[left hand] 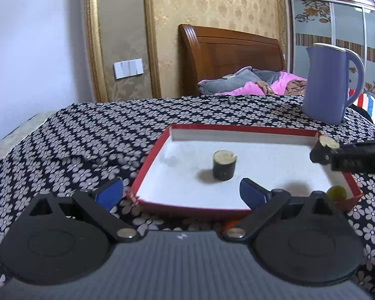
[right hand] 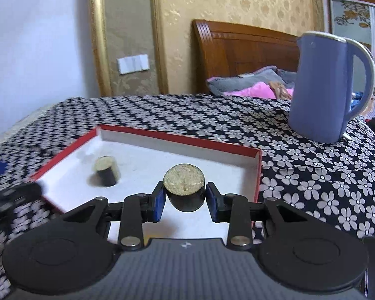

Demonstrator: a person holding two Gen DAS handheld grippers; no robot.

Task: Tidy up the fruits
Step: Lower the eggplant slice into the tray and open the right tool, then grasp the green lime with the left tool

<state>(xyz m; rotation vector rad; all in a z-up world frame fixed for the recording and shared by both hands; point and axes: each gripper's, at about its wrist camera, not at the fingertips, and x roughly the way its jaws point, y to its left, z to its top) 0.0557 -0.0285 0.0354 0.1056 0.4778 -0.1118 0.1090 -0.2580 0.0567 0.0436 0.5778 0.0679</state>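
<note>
Floral tablecloth (right hand: 312, 175), right gripper (right hand: 185, 197) angled down clamping cucumber piece (right hand: 185, 190)

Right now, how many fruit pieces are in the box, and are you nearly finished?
One dark cut piece already stands in the red box. The right gripper is shut on a second piece above the box, not set down yet. The left gripper is open and empty. A small green fruit sits at the box's near corner; whether it is inside I cannot tell.

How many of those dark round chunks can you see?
2. One chunk stands in the red-edged tray. The other chunk is pinched in the right gripper above the tray. More could be hidden out of view.
</note>
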